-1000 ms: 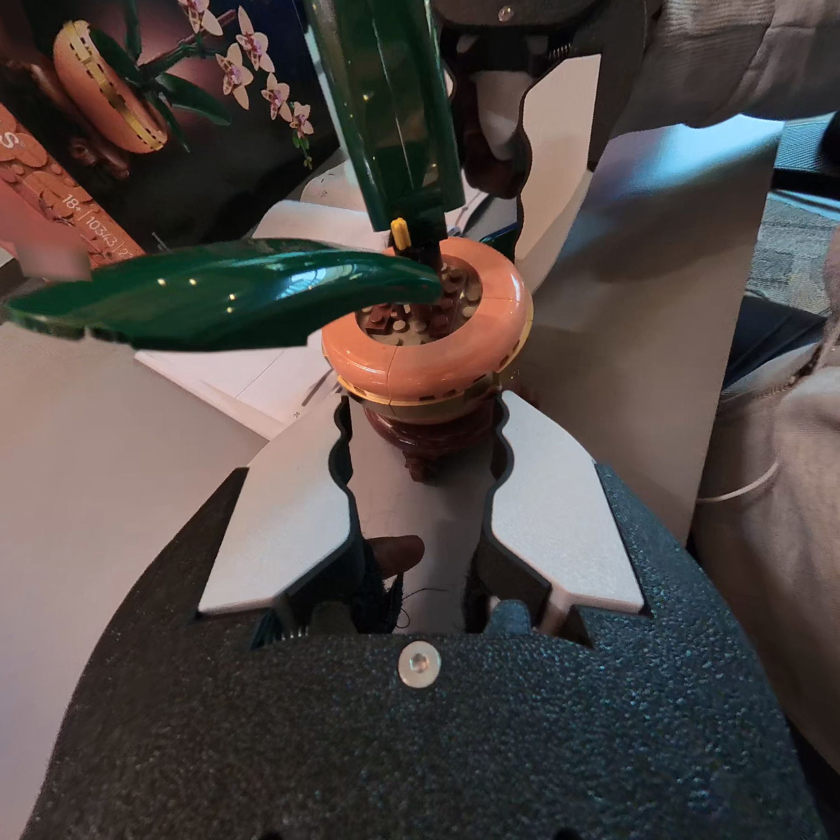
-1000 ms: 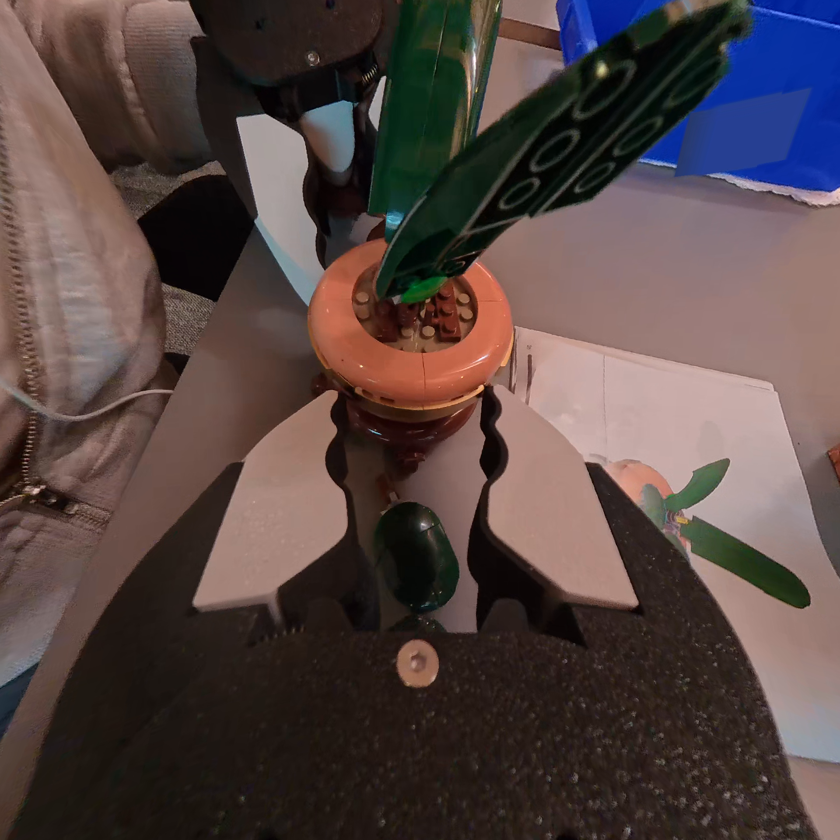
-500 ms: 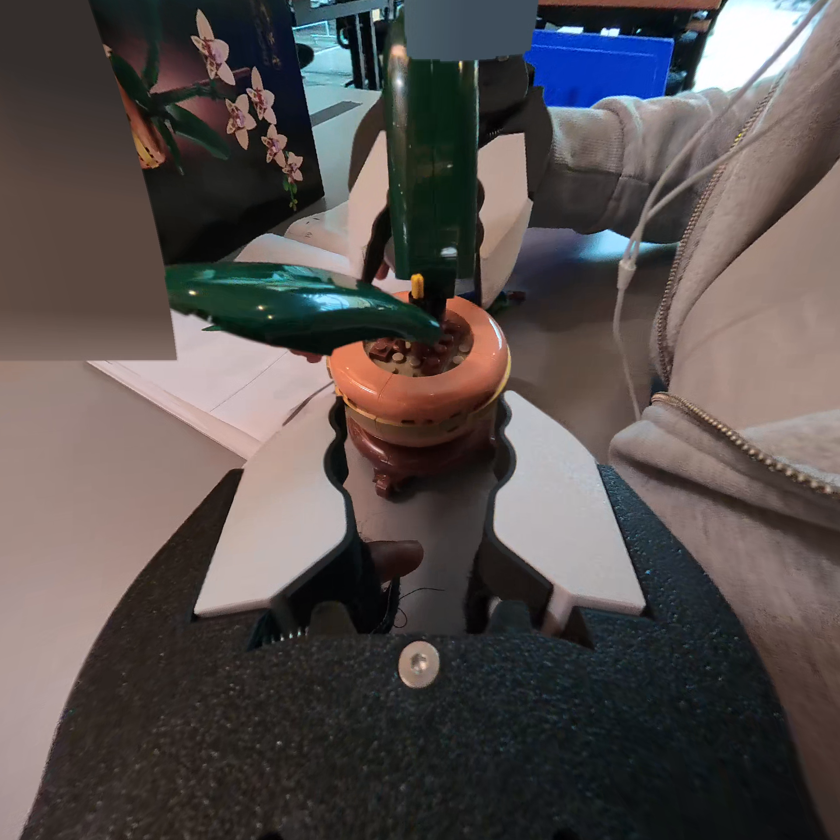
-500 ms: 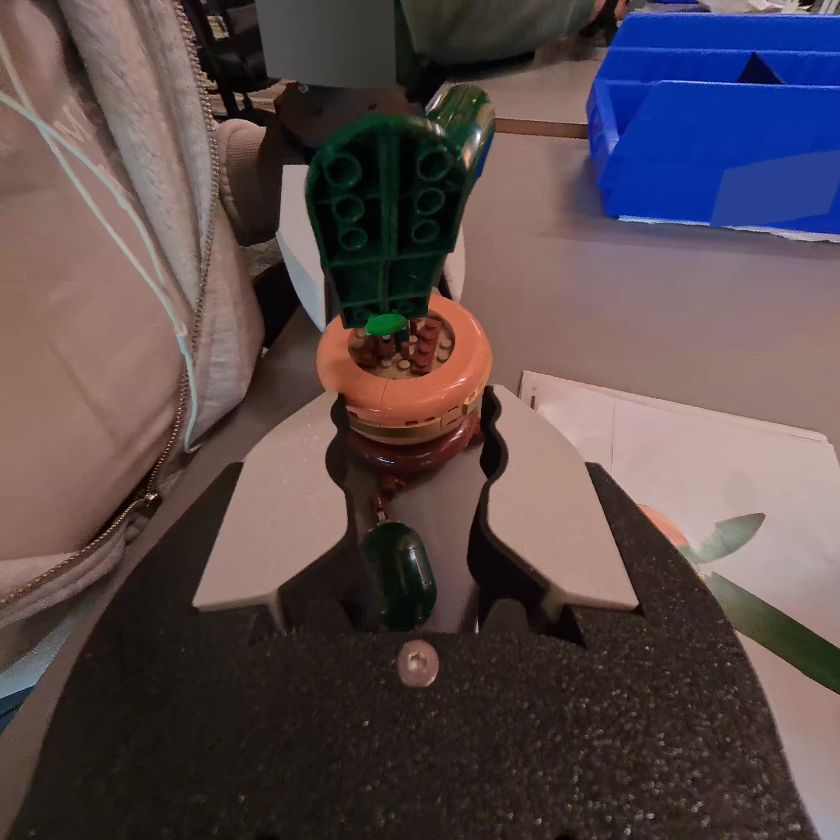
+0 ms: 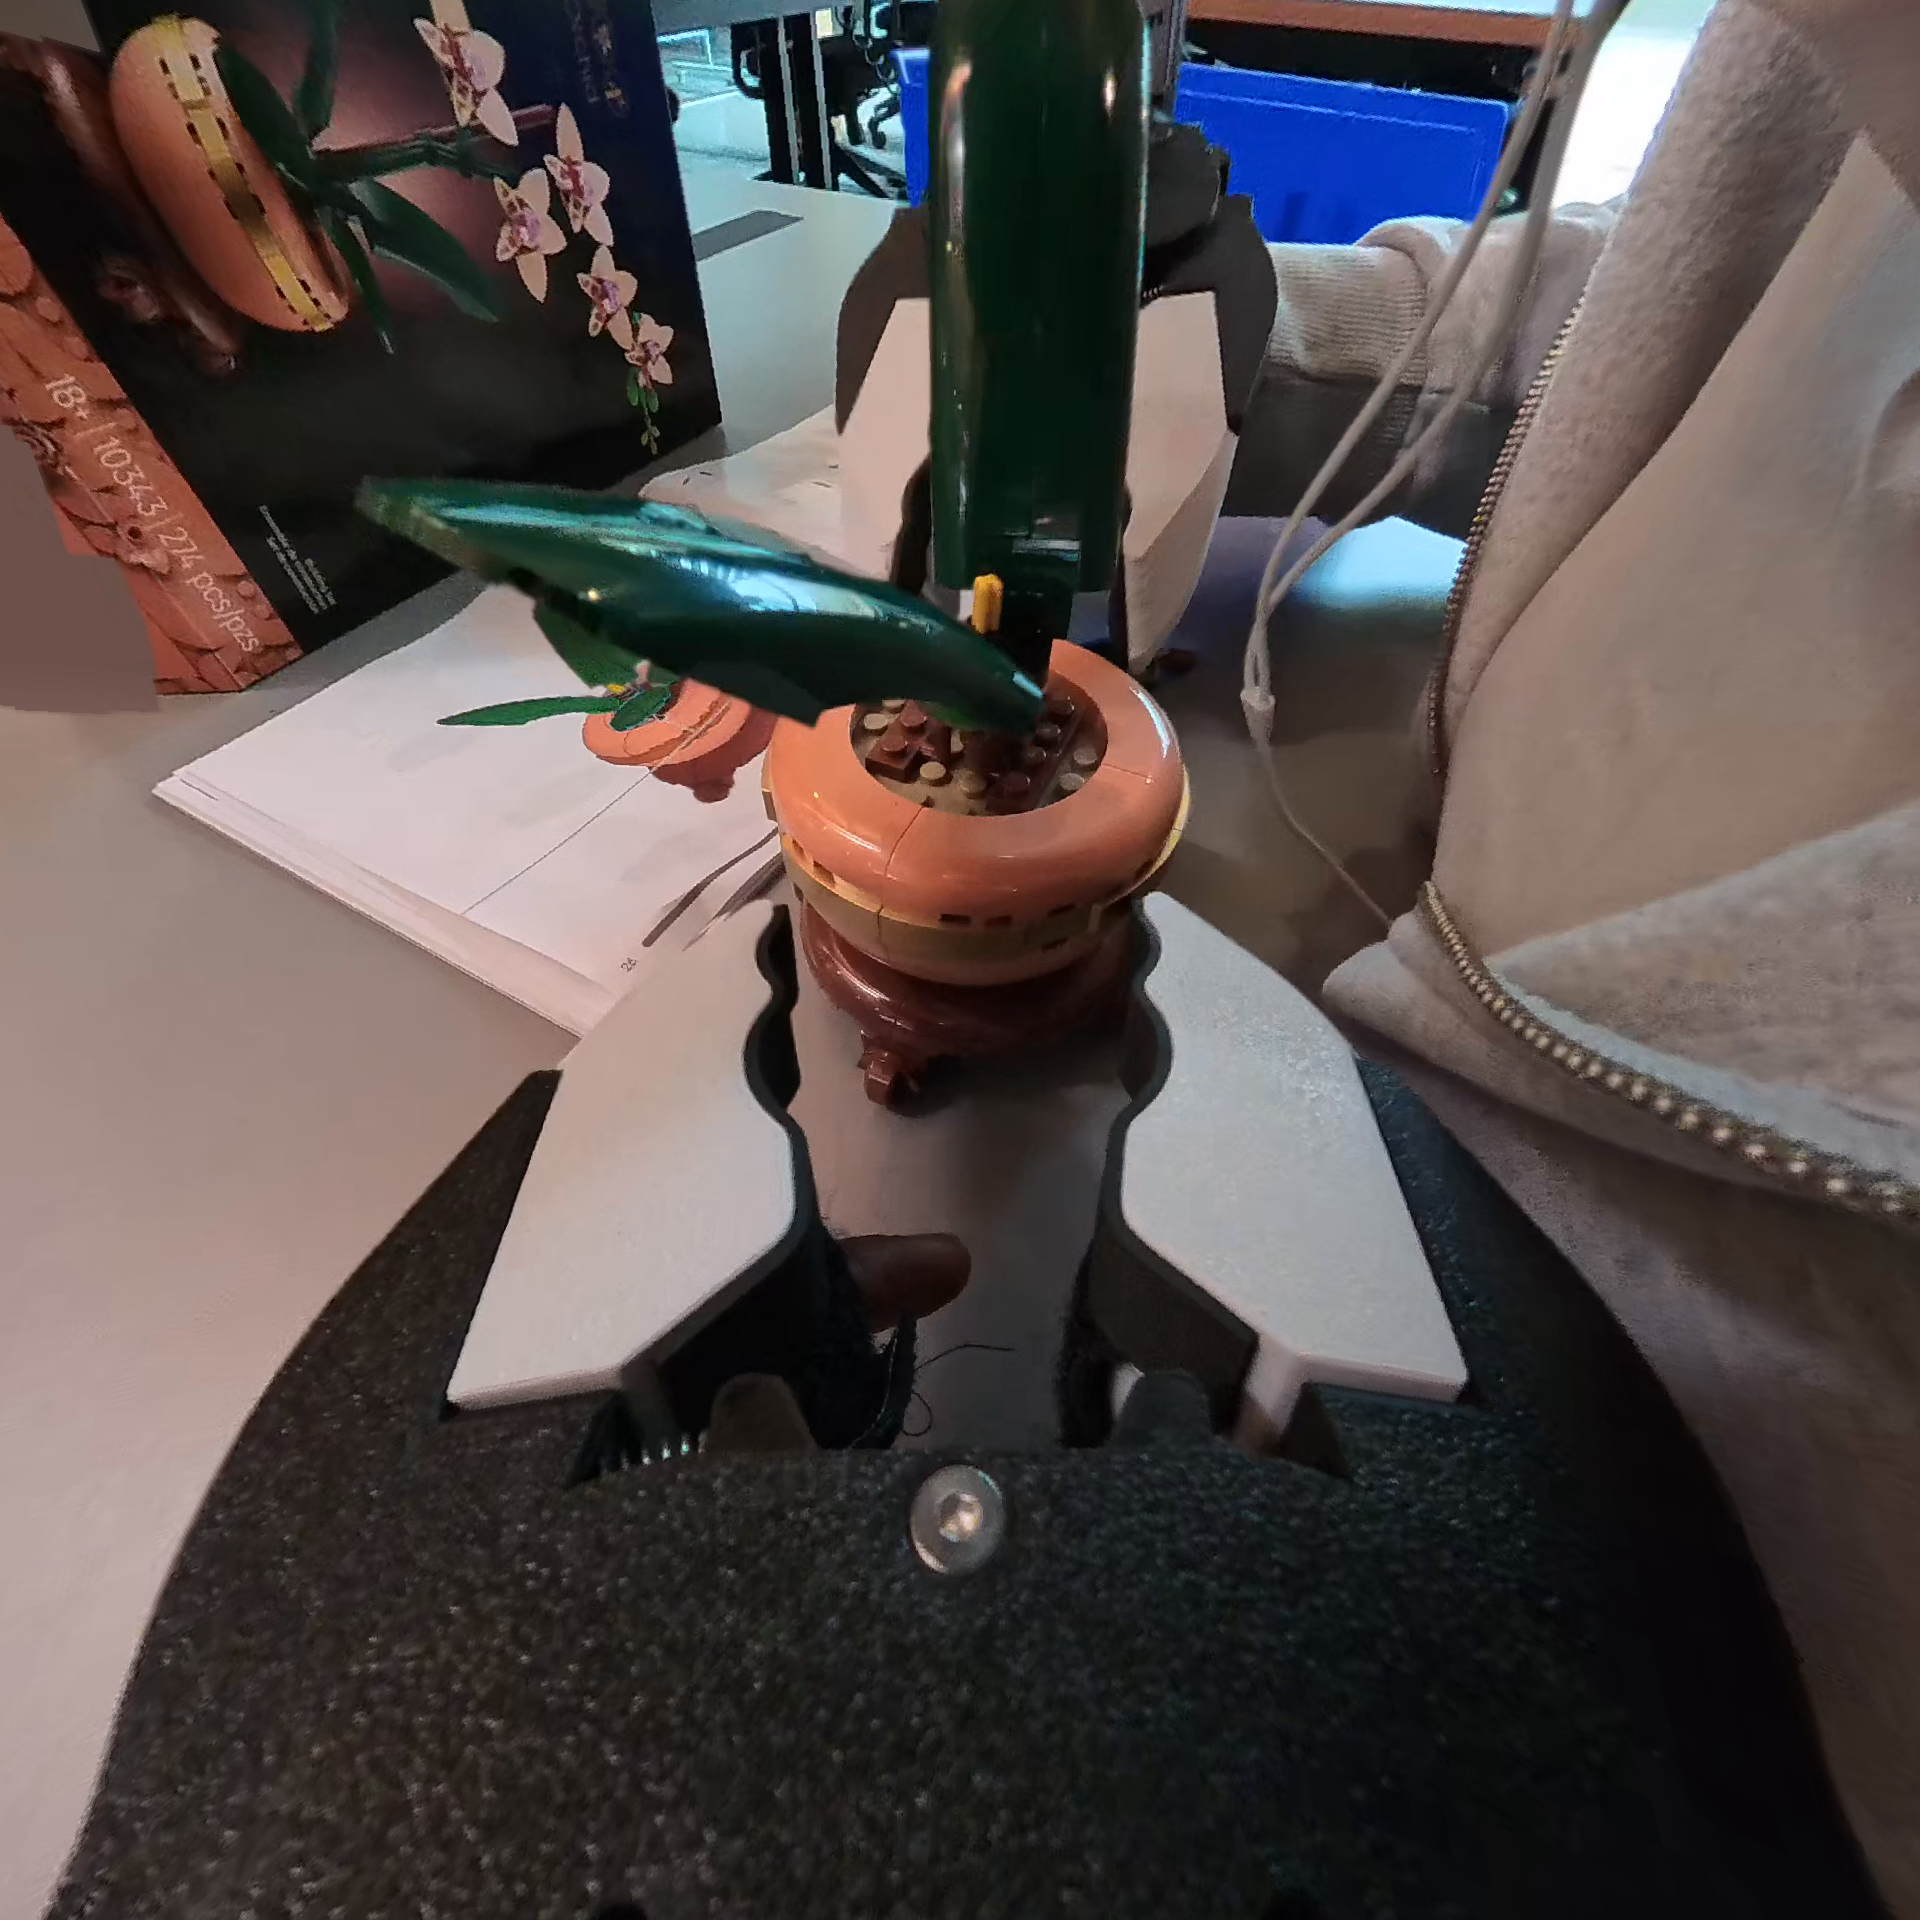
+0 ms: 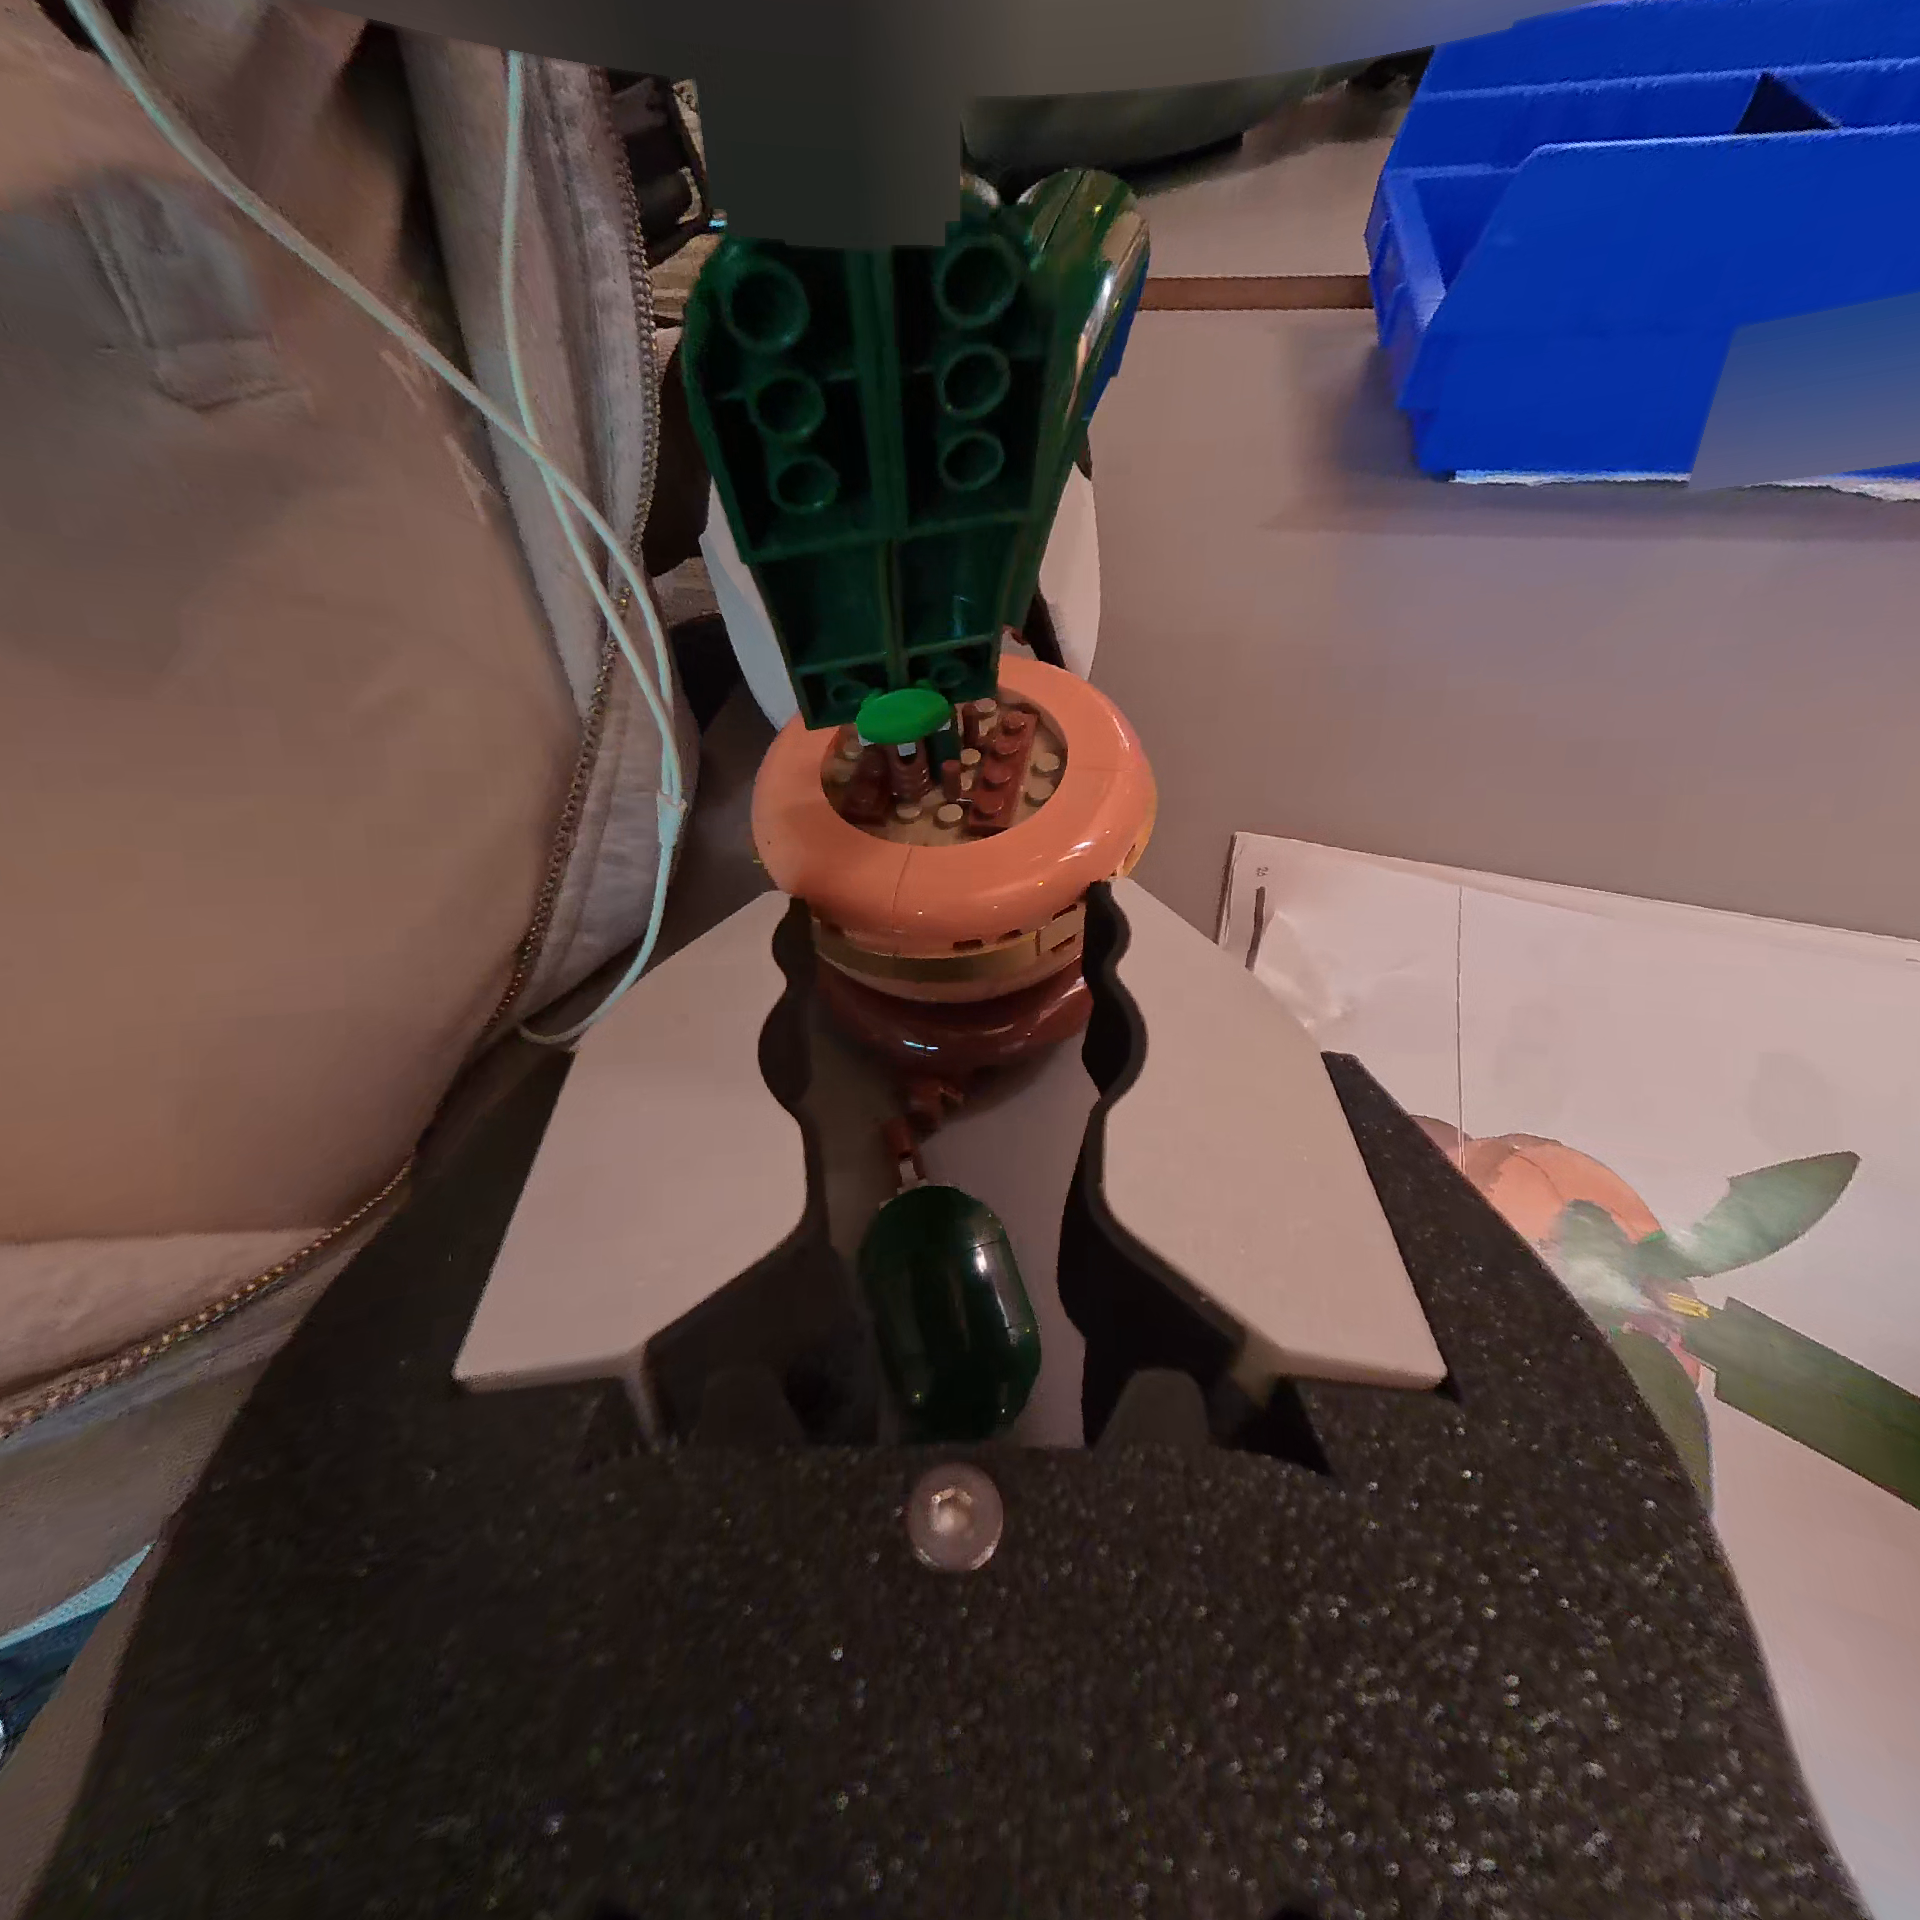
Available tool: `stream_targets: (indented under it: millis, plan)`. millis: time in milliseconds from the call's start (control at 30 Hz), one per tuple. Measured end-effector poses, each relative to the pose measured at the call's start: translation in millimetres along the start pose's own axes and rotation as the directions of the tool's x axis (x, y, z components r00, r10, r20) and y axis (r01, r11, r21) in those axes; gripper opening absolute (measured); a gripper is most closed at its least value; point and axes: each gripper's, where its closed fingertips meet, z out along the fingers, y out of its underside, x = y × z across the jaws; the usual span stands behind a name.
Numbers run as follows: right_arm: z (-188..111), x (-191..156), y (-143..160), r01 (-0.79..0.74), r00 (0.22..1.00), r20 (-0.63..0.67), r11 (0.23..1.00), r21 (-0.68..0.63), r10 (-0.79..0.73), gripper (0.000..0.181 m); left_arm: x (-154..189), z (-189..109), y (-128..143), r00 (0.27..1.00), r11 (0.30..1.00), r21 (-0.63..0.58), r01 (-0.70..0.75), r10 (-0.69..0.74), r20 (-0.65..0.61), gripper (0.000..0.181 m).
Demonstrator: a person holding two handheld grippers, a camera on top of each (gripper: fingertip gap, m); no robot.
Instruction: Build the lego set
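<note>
Both tools, left and right, clamp the glossy brown ribbed base of a rounded terracotta-coloured brick pot bearing smooth dark-green leaves.

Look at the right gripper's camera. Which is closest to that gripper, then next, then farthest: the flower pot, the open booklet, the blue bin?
1. Flower pot: between the right gripper fingertips, its brown base inside the gap.
2. Open booklet: on the table to the right.
3. Blue bin: far back, upper right.

above pot: blocked by upright leaf and sideways leaf
left: bare table, then booklet, box
right: person's jacket close
</note>
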Motion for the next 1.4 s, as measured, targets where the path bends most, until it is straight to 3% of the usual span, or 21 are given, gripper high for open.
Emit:
stream_targets:
  millis: [200, 367, 533, 667, 933, 1400]
  plan:
    - [0.3, 3.1, -1.5, 0.008, 1.0, -0.01, 1.0, -0.014, -0.008, 0.051, -0.1, 5.1, -1.2, 1.0, 1.0, -0.007, 0.005, -0.005, -0.015, 0.061]
    - [-3.4, 2.3, 0.6, 0.003, 0.993, -0.116, 1.0, -0.022, -0.006, 0.055, -8.4, 6.3, -2.1, 1.0, 1.0, -0.01, -0.007, 0.007, -0.005, 0.063]
    - [-10.0, -12.4, 5.8, 0.015, 0.972, -0.234, 0.999, -0.037, -0.024, 0.056, -21.7, -3.3, -1.8, 0.993, 0.999, -0.033, -0.001, 0.005, 0.114, 0.057]
    - [-19.2, -19.8, 1.8, 0.085, 0.958, -0.272, 0.996, -0.03, -0.09, 0.053, -0.9, -6.5, -6.7, 0.994, 1.0, -0.021, 0.006, -0.004, 0.111, 0.053]
    - [-8.2, -1.4, 12.8, 0.028, 0.972, -0.228, 0.994, -0.101, -0.05, 0.062, 2.2, 9.9, -2.9, 0.991, 0.996, -0.078, -0.035, 0.045, 0.128, 0.057]
    - [-14.4, 6.6, 6.6, 0.009, 0.975, -0.223, 1.0, -0.013, -0.012, 0.054, -5.6, 15.0, -1.8, 0.998, 0.998, -0.027, -0.054, 0.055, 0.016, 0.055]
